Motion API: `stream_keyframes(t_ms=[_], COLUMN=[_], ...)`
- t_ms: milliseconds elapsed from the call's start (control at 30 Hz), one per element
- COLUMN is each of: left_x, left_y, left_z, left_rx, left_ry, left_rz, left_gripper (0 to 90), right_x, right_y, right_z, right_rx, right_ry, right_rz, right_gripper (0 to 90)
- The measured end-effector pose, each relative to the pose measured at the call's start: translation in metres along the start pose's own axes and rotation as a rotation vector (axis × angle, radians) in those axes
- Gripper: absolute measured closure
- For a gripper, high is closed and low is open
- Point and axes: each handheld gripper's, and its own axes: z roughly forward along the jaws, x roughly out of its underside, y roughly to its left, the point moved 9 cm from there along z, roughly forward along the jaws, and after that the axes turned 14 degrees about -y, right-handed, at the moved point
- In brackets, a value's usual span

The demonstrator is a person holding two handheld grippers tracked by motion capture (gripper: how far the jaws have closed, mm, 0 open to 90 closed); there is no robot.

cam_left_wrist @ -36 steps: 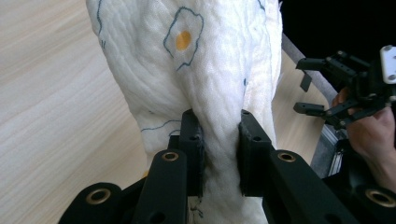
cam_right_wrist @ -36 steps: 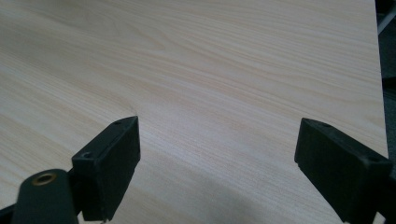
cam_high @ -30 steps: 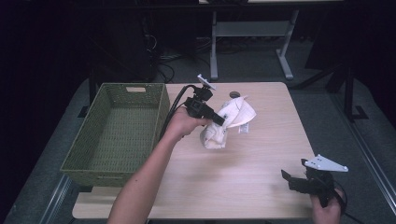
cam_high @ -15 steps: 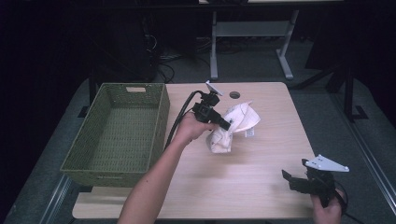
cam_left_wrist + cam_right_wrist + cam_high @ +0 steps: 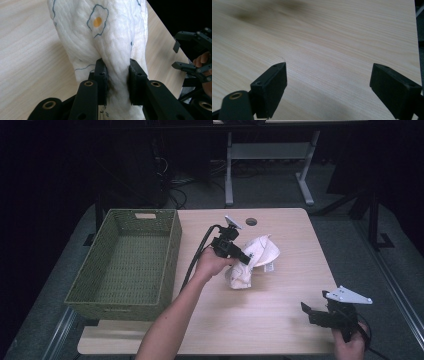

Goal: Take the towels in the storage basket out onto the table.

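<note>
A white cloth (image 5: 255,260) printed with fried-egg shapes lies bunched at the middle of the wooden table (image 5: 280,320). My left gripper (image 5: 243,257) is shut on a fold of the white cloth (image 5: 105,42), and its jaws pinch the fabric from both sides in the left gripper view (image 5: 117,83). Near the table's front right corner my right gripper (image 5: 312,312) is held low over bare wood. Its jaws stand wide apart with nothing between them in the right gripper view (image 5: 337,85).
A green woven basket (image 5: 80,292) stands on the left side of the table with nothing in it. A small round hole (image 5: 251,221) sits near the table's far edge. Dark floor, cables and a metal frame lie beyond.
My left gripper has moved right and slightly toward the person, dragging the gripped cloth with it. The right gripper has stayed where it was.
</note>
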Motion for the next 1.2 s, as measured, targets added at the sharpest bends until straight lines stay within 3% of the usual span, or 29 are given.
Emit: stream_keyframes(t_ms=[67, 233, 433, 500, 600, 667, 800, 967, 1200], left_x=[0.002, 0.008, 0.015, 0.017, 0.017, 0.015, 0.014, 0.018, 0.021], left_y=[0.001, 0.004, 0.001, 0.001, -0.001, -0.004, -0.004, -0.005, -0.004], left_z=[0.003, 0.011, 0.020, 0.022, 0.024, 0.023, 0.016, 0.007, -0.007], left_rx=[-0.015, -0.018, 0.013, 0.010, 0.025, 0.035, 0.021, 0.028, 0.035], left_ry=[0.004, -0.004, 0.000, 0.003, -0.005, -0.024, -0.031, -0.047, -0.094], left_rz=[0.010, -0.010, -0.041, -0.025, -0.040, -0.051, -0.012, -0.001, -0.003], left_gripper=[71.7, 70.4, 65.5, 65.5, 60.6, 59.3, 54.1, 51.6, 47.0], right_x=[0.000, 0.001, 0.001, 0.001, 0.001, 0.002, 0.002, 0.000, 0.001], right_y=[0.000, -0.001, 0.000, 0.000, -0.001, -0.001, 0.000, 0.002, 0.001], right_z=[0.000, 0.000, 0.000, 0.000, 0.001, 0.001, 0.002, 0.002, 0.003], right_rx=[-0.001, -0.001, -0.002, -0.003, -0.001, -0.002, -0.005, -0.010, -0.003], right_ry=[0.000, 0.001, 0.003, 0.003, 0.004, 0.005, 0.012, 0.004, 0.013], right_rz=[0.000, -0.001, -0.003, -0.004, -0.005, -0.005, -0.011, -0.012, -0.012], right_gripper=[13.9, 13.9, 13.9, 13.9, 13.9, 13.9, 13.9, 13.9, 13.9])
